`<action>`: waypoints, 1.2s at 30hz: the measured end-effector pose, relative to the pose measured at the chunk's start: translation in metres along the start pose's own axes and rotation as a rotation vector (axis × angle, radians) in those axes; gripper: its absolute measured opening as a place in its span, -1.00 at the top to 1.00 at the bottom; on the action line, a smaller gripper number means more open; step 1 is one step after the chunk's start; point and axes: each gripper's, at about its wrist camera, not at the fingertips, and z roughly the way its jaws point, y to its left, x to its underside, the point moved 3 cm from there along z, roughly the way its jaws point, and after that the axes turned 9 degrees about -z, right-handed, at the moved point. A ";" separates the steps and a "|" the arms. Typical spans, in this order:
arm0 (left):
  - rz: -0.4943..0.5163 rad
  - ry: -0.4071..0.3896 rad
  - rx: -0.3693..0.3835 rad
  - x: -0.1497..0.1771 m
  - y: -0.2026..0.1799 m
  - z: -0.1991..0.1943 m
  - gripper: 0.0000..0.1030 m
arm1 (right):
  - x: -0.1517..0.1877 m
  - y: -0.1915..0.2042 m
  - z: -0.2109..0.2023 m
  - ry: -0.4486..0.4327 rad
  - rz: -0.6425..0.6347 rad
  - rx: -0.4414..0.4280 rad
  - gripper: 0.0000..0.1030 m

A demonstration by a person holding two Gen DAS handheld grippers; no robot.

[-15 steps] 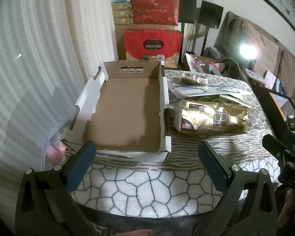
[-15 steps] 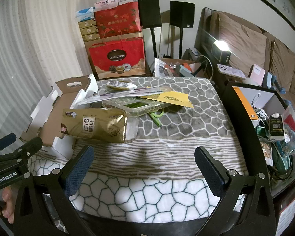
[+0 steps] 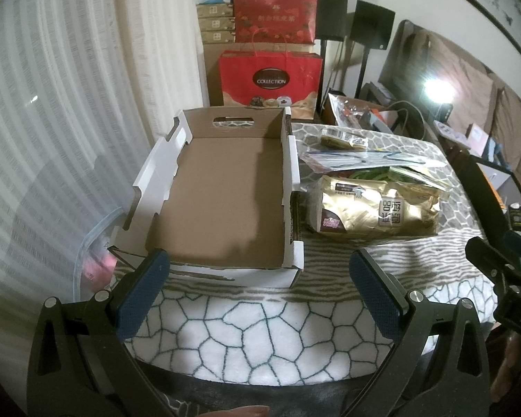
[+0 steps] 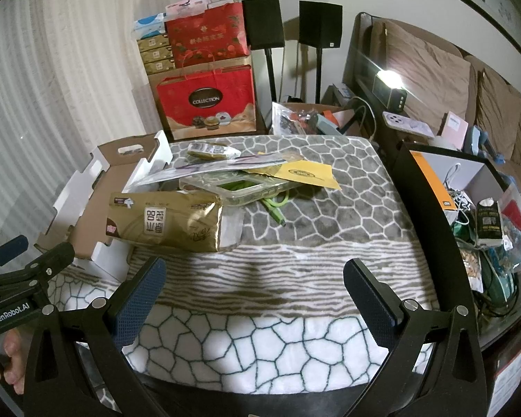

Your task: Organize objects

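**Both grippers poised, nothing picked yet**

Left gripper (image 3: 260,288) and right gripper (image 4: 253,292) hover over the near edge of the worktop (image 4: 260,340), jaws at full spread, nothing between them. The box (image 3: 225,194) sits empty at the left — likely the destination. The gold pack (image 4: 166,222) lies just beside it, nearest the right gripper, with a clear case (image 4: 239,187), envelope (image 4: 309,173) and small packet (image 4: 208,149) piled behind — still loose.

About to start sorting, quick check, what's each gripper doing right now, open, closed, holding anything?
Left gripper: open wide, holding nothing, near the empty cardboard box.
Right gripper: open wide, holding nothing, short of the gold packet.
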 end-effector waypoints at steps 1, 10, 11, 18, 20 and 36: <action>0.000 0.001 0.000 0.001 0.000 0.000 -1.00 | 0.000 0.000 0.000 0.001 0.000 0.000 -1.00; 0.001 0.000 0.000 0.001 0.000 0.000 -1.00 | 0.000 -0.001 0.000 0.000 0.000 -0.001 -1.00; 0.001 0.000 0.000 0.001 0.001 0.000 -1.00 | 0.000 -0.001 0.000 0.000 0.000 -0.001 -1.00; 0.001 0.001 -0.001 0.001 0.002 0.001 -1.00 | 0.000 -0.001 0.000 0.000 0.001 -0.002 -1.00; 0.000 0.002 -0.002 0.001 0.001 0.001 -1.00 | 0.000 -0.001 -0.001 0.000 0.001 -0.003 -1.00; 0.000 -0.006 -0.010 -0.005 0.007 0.002 -1.00 | -0.005 0.002 0.000 -0.008 -0.006 -0.006 -1.00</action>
